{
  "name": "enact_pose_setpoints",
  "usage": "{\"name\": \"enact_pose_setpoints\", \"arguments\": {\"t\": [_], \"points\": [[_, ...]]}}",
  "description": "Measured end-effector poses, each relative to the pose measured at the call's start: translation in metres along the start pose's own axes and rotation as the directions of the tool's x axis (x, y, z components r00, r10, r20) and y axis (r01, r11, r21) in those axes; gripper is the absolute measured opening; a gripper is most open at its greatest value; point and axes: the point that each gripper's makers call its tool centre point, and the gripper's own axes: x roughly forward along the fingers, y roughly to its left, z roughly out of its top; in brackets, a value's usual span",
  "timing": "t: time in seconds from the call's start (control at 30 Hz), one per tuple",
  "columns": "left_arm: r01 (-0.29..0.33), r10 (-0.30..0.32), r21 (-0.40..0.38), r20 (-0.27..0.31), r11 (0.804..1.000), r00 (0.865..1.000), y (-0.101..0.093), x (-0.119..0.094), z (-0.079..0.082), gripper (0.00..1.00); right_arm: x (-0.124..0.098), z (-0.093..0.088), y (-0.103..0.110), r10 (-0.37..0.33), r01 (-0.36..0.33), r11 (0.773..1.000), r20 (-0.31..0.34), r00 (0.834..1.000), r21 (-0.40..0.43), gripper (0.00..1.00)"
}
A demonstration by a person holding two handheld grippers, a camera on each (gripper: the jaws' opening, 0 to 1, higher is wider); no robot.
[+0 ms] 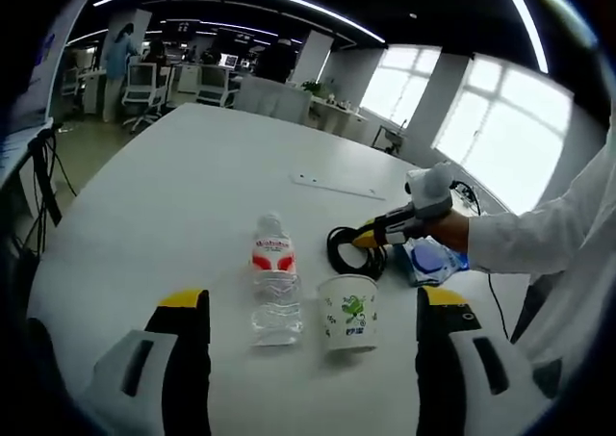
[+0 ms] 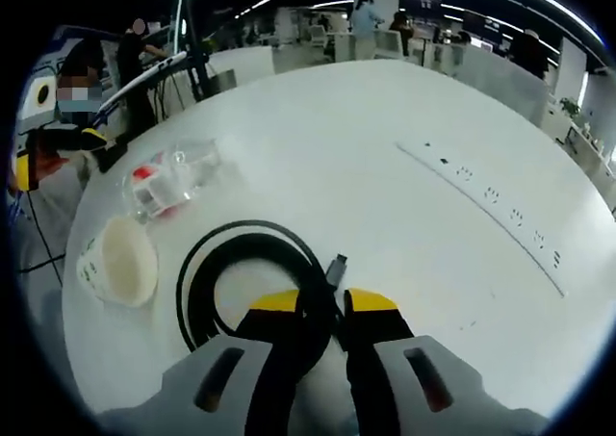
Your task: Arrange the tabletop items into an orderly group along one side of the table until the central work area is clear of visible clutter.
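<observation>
Right gripper [image 2: 322,311] has its jaws pinching the coiled black cable [image 2: 241,263], just right of the paper cup [image 1: 348,311] and water bottle [image 1: 275,282]. Left gripper [image 1: 313,306] hovers near them, jaws spread wide.

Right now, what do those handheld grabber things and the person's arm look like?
Each gripper, left and right, has two chunky jaws, pale grey with dark slots, black inner faces and yellow tips. In the left gripper view the person's arm wears a white sleeve.

Beside the paper cup [image 1: 348,311], the coiled black cable [image 1: 351,249] partly hides a blue packet [image 1: 432,259], its print unreadable.
</observation>
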Motion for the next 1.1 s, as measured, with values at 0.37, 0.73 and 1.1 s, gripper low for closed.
{"name": "enact_pose_setpoints", "arguments": {"t": [0.37,0.73,1.1], "points": [[0.008,-0.008,-0.002,-0.011,1.000,1.000,-0.0045,0.0027,-0.0053,0.90,-0.0004,-0.0008,0.0005,-0.029,0.030,0.999,0.018,0.999,-0.032,0.09],[0.011,-0.011,-0.003,-0.013,1.000,1.000,-0.0057,0.0034,-0.0068,0.89,-0.0010,-0.0007,0.0012,-0.031,0.032,0.998,0.024,0.999,-0.047,0.07],[0.017,-0.017,0.002,-0.011,1.000,1.000,-0.0090,0.0078,-0.0049,0.88,-0.0046,-0.0032,0.0007,-0.032,0.033,0.999,0.032,0.999,-0.040,0.07]]}}
